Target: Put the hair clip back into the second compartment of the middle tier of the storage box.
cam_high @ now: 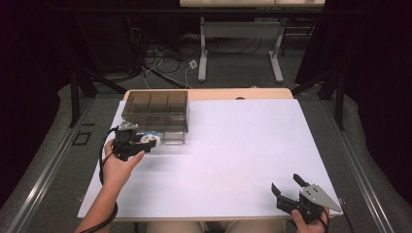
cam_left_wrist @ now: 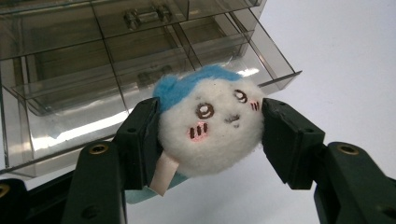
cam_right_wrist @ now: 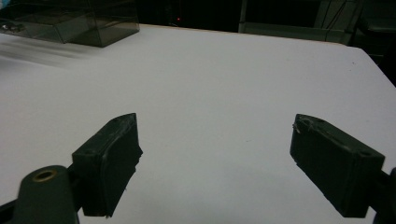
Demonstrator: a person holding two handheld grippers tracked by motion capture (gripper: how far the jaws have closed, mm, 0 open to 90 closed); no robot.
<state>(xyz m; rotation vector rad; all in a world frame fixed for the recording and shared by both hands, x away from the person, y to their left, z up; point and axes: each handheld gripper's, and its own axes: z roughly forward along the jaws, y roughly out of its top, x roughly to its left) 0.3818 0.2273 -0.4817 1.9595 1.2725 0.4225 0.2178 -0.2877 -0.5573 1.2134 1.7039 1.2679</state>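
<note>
The white surface (cam_high: 233, 145) lies bare across its middle and right, with one clear drawer box (cam_high: 156, 115) standing near its far left edge, a drawer pulled out toward the person. The left tongs (cam_high: 150, 141), held just in front of that box on an outstretched forearm, pinch one round white plush toy (cam_left_wrist: 210, 123) with a blue top between both jaws. The right tongs (cam_high: 287, 187) sit at the near right corner, jaws spread wide over bare surface.
</note>
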